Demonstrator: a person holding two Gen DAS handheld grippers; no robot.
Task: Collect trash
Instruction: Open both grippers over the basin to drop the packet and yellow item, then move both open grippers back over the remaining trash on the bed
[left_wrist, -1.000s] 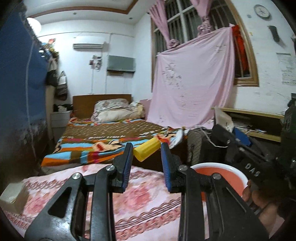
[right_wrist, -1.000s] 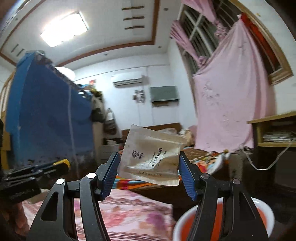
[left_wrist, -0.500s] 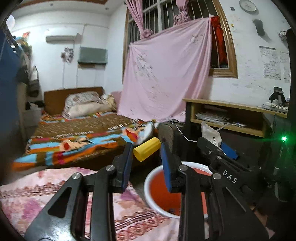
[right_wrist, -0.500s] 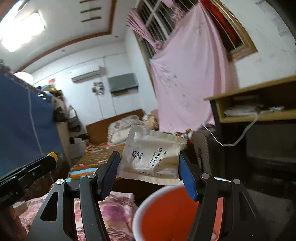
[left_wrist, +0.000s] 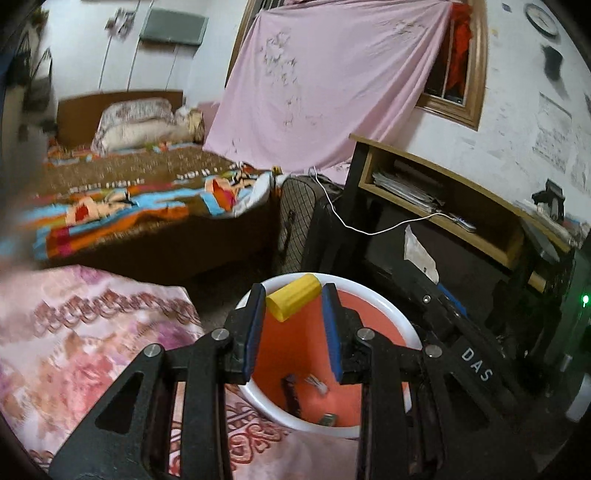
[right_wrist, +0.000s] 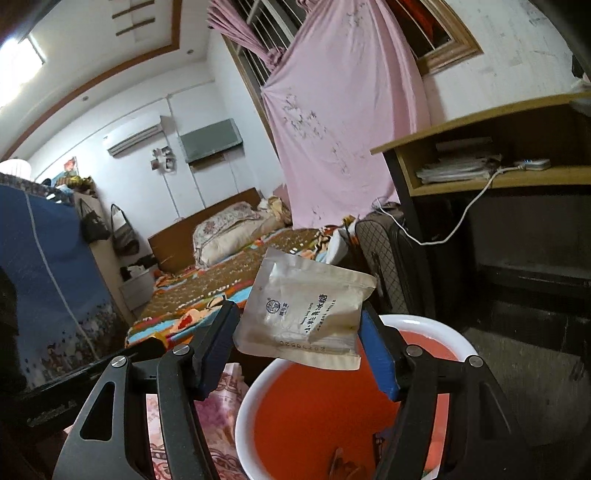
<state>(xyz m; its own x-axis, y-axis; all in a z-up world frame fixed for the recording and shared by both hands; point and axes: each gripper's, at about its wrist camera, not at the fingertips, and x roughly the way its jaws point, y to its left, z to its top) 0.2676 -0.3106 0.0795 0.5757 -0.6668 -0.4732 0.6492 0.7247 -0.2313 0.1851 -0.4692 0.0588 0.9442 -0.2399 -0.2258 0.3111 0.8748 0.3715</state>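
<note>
Trash goes into a red basin (left_wrist: 376, 308) with a white rim, which stands on the floor beside a pink floral cloth (left_wrist: 85, 332).

Left hand-held gripper (left_wrist: 293, 301): blue pads clamp a short yellow ribbed cylinder (left_wrist: 293, 300) at both ends. The piece hangs over the far part of the basin, tilted, right end higher. At the bottom of the basin lie a few small scraps (left_wrist: 314, 384), too small to name.

Right hand-held gripper (right_wrist: 297, 325): a beige foil pouch (right_wrist: 303, 317) with printed characters and a round logo sits between its 2 blue pads, above the near rim of the basin (right_wrist: 247, 402). The jaws have just been opening. The pouch's right edge meets the right pad; a narrow gap shows at the left pad, so the grip looks released. The pouch is tilted, top corner leaning left. In the left wrist view the same gripper shows at right as a black frame marked DAS (left_wrist: 474, 363), with the pouch (left_wrist: 419, 254) edge-on above it.

Surroundings: a bed (left_wrist: 140, 206) with a striped multicolour blanket behind the basin, a pink sheet (left_wrist: 325, 85) draped over the window, a wooden shelf (left_wrist: 443, 199) with papers at right, and a white cable (left_wrist: 369, 230) hanging from it.
</note>
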